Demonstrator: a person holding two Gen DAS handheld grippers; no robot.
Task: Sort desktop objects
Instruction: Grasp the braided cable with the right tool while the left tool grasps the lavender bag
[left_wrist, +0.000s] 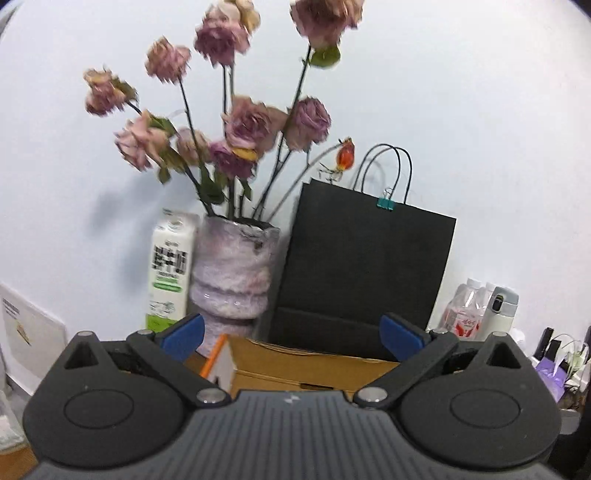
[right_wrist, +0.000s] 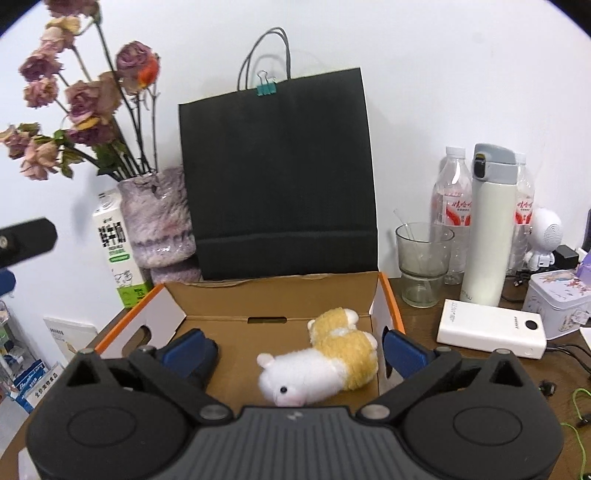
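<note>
Right tongs (right_wrist: 295, 350): spread wide with nothing between the blue pads; they fill the lower part of the right wrist view, tipped somewhat downward over the open box.
Left tongs (left_wrist: 293, 336): also spread wide and empty, at the bottom of the left wrist view, pointing almost level toward the wall, the black bag and the vase.
Cardboard box (right_wrist: 273, 295): open, orange-edged, at lower centre of the right wrist view; it stands on the wooden counter (right_wrist: 424, 317) just in front of the black paper bag (right_wrist: 277, 177).
Plush toy (right_wrist: 321, 363): white and yellow, lying on its side on the box floor, toward the box's right wall, below and between the right tongs' pads, apart from both.
Dark object: partly hidden behind the right tongs' left pad; I cannot tell what it is.
Vase of dried roses (right_wrist: 159, 218): left of the bag, milk carton (right_wrist: 118, 254) beside it.
Right side of counter: white power bank (right_wrist: 491, 328), white flask (right_wrist: 491, 229), drinking glass (right_wrist: 423, 262).
</note>
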